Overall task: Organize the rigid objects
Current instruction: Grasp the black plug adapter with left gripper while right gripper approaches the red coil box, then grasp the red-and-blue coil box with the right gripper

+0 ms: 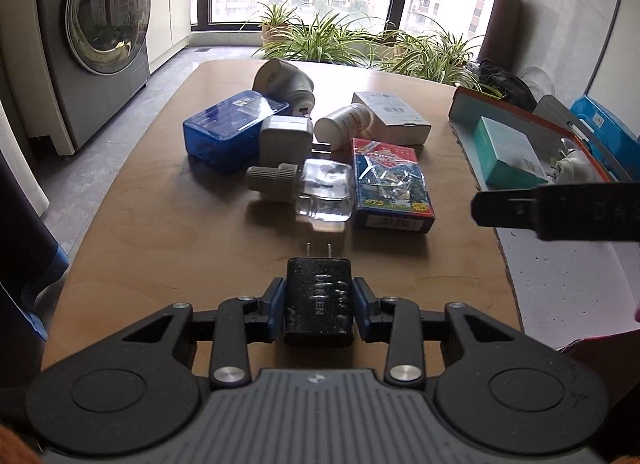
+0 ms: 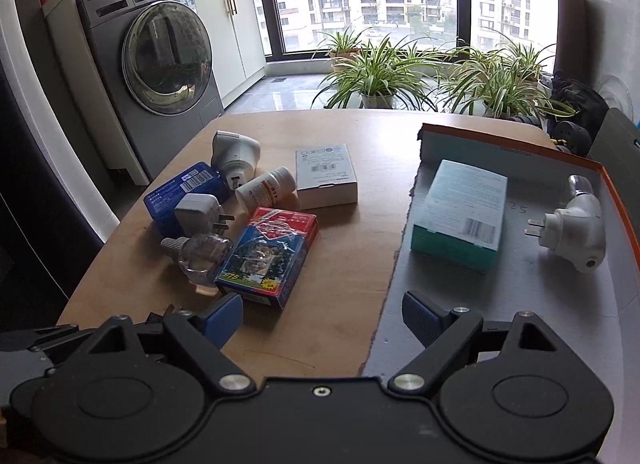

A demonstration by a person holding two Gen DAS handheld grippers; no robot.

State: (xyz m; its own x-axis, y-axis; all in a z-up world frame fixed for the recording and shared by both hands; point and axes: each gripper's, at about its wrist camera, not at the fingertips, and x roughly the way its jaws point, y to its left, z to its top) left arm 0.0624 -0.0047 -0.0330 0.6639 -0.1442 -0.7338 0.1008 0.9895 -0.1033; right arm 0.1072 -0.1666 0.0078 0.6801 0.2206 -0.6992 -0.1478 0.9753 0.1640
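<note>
Progress looks early: the open cardboard tray [image 2: 520, 304] on the right of the wooden table [image 2: 352, 264] holds only two items, a teal box [image 2: 460, 212] and a white plug-in adapter [image 2: 576, 230] lying near it but apart. Most of the rigid things still sit in a loose cluster on the table: a blue plastic case [image 1: 232, 126], a grey plug [image 1: 286, 136], a white bottle on its side [image 1: 344, 124], a white box [image 1: 394, 116], a clear refill bottle [image 1: 316, 190], a deck of cards in a blue and red pack [image 1: 390, 184] and a white angled plug-in [image 1: 286, 82] at the back. The left gripper [image 1: 319, 298] is clamped on a black charger [image 1: 319, 300], prongs pointing forward, low over the table just in front of the cluster; this looks like the next piece bound for the tray. The right gripper [image 2: 320, 316] hangs with jaws wide apart and empty, straddling the tray's near edge.
</note>
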